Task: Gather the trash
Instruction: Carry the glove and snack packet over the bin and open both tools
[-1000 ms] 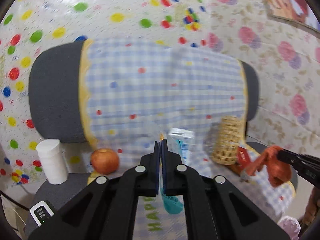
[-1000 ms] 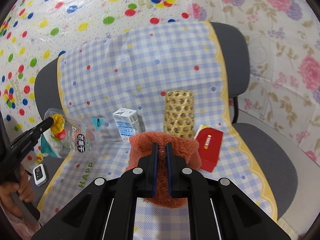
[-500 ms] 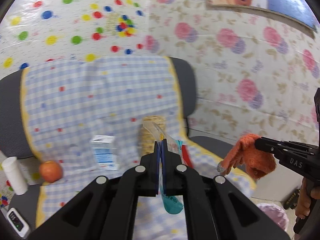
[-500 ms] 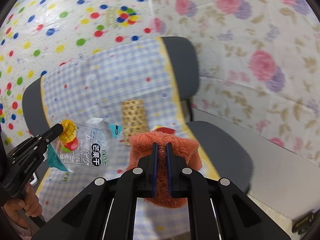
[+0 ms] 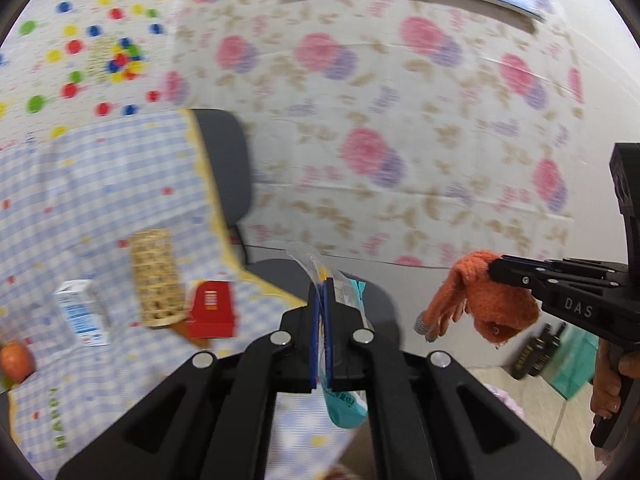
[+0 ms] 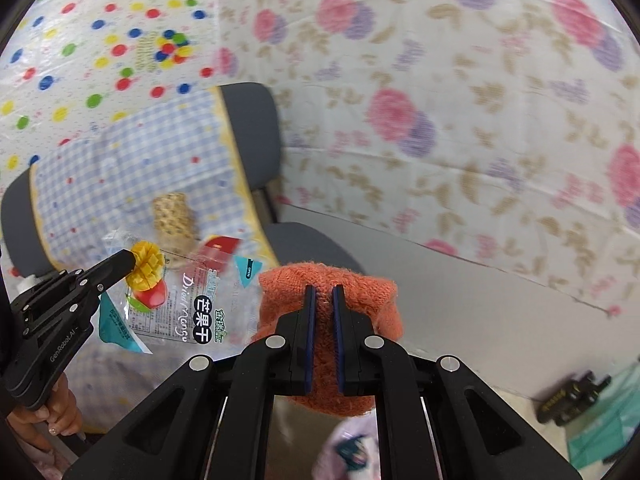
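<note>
Floral wallpaper [image 5: 400, 128] fills the background. Left wrist view: left gripper [image 5: 320, 332], jaws clamped on the dried mango bag [image 5: 344, 400], held above the checkered chair cover [image 5: 80, 200]. Far left on the cover: wicker tube [image 5: 157, 278], red box [image 5: 211, 312], milk carton [image 5: 82, 312]. Right wrist view: right gripper [image 6: 322, 340], jaws pinching the orange glove [image 6: 332, 292], lifted right of the bag [image 6: 188, 304].

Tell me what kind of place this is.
Probably a room at home, dressed up for recording: floral sheets cover the wall, a grey office chair wears a checked cloth, and a milk carton sits on it.
</note>
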Demonstrator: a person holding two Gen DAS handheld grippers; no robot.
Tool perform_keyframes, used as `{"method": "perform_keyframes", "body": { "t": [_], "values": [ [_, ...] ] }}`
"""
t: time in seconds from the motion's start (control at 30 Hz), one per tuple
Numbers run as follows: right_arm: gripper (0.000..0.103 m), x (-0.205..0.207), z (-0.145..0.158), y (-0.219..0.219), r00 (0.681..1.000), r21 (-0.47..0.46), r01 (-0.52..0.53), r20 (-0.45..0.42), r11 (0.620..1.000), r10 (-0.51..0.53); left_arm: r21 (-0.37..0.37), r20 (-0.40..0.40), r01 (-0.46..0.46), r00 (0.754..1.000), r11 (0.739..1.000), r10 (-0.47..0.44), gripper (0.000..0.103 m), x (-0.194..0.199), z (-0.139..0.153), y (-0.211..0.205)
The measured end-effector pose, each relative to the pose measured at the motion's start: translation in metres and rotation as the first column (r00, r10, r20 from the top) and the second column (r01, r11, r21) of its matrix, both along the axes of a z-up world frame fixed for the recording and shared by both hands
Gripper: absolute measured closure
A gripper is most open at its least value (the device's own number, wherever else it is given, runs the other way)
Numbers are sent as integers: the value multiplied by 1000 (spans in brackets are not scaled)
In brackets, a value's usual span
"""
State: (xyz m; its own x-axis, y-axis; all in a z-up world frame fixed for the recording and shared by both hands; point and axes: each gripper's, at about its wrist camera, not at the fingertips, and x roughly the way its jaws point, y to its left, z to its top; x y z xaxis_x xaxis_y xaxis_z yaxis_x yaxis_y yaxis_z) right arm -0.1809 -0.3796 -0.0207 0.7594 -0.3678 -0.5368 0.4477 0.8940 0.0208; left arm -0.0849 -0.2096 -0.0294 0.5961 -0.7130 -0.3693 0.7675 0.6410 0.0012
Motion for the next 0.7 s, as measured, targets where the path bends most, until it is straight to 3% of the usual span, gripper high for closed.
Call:
{"method": "perform_keyframes", "body": {
  "t": [0.33, 0.7],
  "values": [
    [94, -78, -18, -31, 980, 18, 190, -55, 982, -189, 56, -52, 221, 975, 974, -218, 103, -48, -30, -58],
    [94, -111, -40, -47, 965, 66, 253, -94, 965, -246, 117, -103, 338, 939, 934, -327, 103, -75, -54, -103]
  ]
}}
